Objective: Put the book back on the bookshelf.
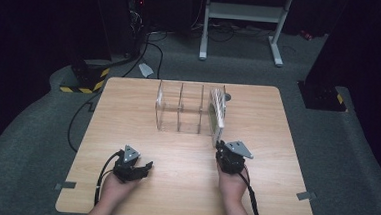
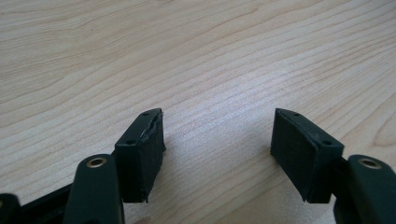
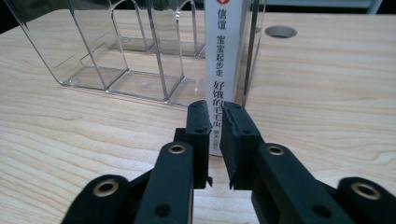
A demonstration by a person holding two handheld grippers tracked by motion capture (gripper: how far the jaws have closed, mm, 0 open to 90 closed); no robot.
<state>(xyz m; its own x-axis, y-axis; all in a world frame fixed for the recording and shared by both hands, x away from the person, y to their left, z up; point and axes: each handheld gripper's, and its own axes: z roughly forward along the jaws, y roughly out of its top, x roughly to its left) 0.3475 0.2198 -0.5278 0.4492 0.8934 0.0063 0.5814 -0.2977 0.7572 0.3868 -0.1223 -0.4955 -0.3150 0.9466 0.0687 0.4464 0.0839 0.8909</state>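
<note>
We've got a book (image 1: 218, 114) standing upright in the right-hand end slot of a clear rack (image 1: 179, 112) on the wooden surface (image 1: 127, 118), its white spine (image 3: 223, 70) with printed characters facing us. Our right gripper (image 3: 214, 140) sits right at the lower end of that spine, fingers (image 3: 200, 135) nearly together with just a thin gap showing; whether the pads are pinching the spine or merely meeting in front of it, we can't tell. In the high view the right gripper (image 1: 224, 148) is just at the book's near edge. Over on the left, our left gripper (image 2: 217, 149) rests low over bare wood, fingers (image 2: 144, 154) well apart with nothing between them, well apart from the rack.
</note>
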